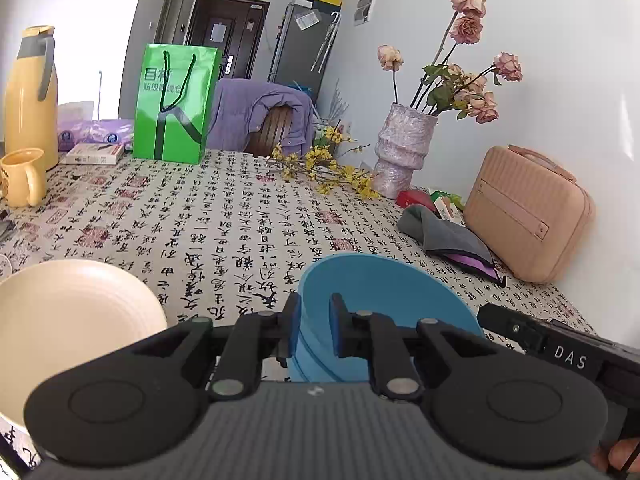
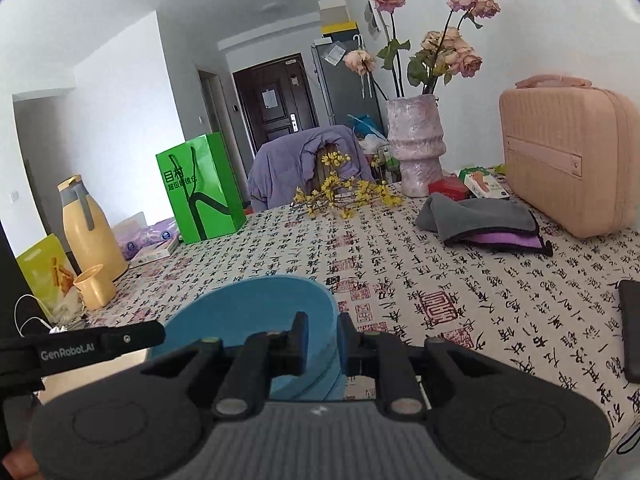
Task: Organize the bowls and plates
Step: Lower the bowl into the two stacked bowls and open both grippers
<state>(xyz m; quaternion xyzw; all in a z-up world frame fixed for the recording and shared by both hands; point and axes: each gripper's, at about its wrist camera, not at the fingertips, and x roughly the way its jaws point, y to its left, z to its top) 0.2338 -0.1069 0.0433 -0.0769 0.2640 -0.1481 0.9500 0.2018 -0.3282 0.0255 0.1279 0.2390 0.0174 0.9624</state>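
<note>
A blue bowl [image 1: 384,300] is held between both grippers above the patterned tablecloth. My left gripper [image 1: 315,322] is shut on its left rim, one finger inside and one outside. My right gripper [image 2: 323,338] is shut on the opposite rim of the same blue bowl [image 2: 256,308]. A cream plate [image 1: 68,328] lies on the table to the left of the bowl in the left wrist view. The right gripper's body [image 1: 560,350] shows at the right edge of the left wrist view; the left gripper's body [image 2: 80,350] shows at the left of the right wrist view.
A pink case [image 1: 528,212] and grey cloth [image 1: 444,236] lie at the right. A vase of dried roses [image 1: 404,148] and yellow twigs [image 1: 328,172] stand at the back. A green bag [image 1: 176,104], yellow flask [image 1: 30,100] and yellow mug [image 1: 22,178] stand at the left. A dark phone [image 2: 630,332] lies far right.
</note>
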